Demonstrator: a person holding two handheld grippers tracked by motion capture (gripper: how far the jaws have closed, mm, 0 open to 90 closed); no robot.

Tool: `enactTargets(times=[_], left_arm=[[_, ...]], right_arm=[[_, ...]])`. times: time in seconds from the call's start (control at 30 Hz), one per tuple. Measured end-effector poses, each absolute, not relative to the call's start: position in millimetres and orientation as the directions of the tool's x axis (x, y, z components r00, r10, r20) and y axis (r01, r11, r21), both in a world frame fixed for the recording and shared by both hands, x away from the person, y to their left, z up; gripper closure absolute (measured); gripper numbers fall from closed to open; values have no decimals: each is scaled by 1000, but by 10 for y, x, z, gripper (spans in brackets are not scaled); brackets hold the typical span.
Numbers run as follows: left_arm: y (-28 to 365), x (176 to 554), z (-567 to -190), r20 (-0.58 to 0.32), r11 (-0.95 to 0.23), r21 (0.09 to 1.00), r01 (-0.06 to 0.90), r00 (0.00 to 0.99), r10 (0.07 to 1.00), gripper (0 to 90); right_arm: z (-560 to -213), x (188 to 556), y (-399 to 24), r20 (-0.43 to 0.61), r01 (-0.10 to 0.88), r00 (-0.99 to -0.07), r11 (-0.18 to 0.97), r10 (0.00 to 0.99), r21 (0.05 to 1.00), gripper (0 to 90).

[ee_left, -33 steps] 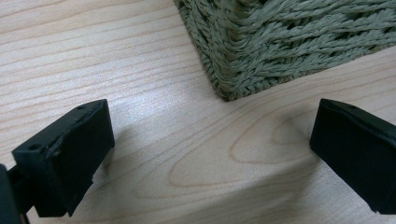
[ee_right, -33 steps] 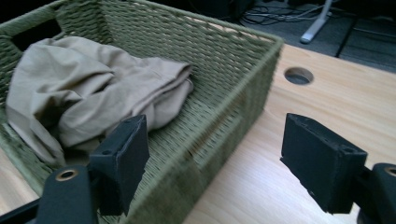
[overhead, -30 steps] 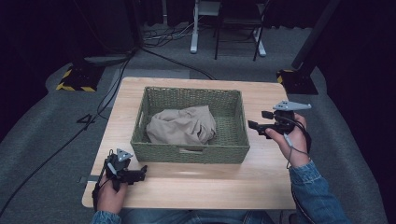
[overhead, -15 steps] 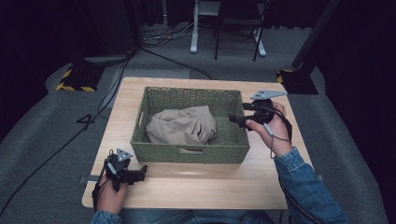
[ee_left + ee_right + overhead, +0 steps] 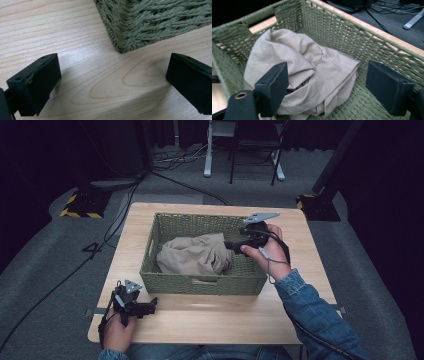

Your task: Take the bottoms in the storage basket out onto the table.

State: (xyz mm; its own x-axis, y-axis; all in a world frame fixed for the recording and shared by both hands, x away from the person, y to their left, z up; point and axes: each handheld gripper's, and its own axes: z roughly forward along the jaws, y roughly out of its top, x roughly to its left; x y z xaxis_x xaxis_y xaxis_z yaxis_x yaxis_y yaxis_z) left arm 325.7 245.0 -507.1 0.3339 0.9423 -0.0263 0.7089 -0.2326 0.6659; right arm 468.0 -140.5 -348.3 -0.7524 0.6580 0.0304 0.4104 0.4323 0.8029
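Note:
A crumpled beige cloth [image 5: 194, 253] [image 5: 302, 72] lies inside a green woven basket [image 5: 165, 285] [image 5: 332, 27] in the middle of the wooden table [image 5: 225, 320]. My right gripper [image 5: 231, 244] [image 5: 327, 85] hangs over the basket's right side, open, its jaws pointing left at the cloth with nothing between them. Down at the table's near left edge my left gripper [image 5: 150, 306] [image 5: 112, 82] rests low over the bare wood, open and empty. The basket's near left corner [image 5: 125, 37] stands just beyond its jaws.
Cables [image 5: 165, 175] run over the grey floor behind the table, beside a white stand [image 5: 210, 150] and a chair's legs. Yellow-black striped bases [image 5: 80, 207] sit at the far left and far right. Bare table shows in front of the basket.
My right gripper has moved left and forward, from beside the basket's right rim to over its inside, near the cloth. The left gripper has stayed put.

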Motion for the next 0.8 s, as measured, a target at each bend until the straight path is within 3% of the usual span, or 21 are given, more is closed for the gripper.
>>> enactTargets(times=[0.8], left_arm=[[2446,3273,-5071,-27,-237,665,708,340,940,0]], right_arm=[[-3868,4862,-489,64,428,-806,505,588,750,167]])
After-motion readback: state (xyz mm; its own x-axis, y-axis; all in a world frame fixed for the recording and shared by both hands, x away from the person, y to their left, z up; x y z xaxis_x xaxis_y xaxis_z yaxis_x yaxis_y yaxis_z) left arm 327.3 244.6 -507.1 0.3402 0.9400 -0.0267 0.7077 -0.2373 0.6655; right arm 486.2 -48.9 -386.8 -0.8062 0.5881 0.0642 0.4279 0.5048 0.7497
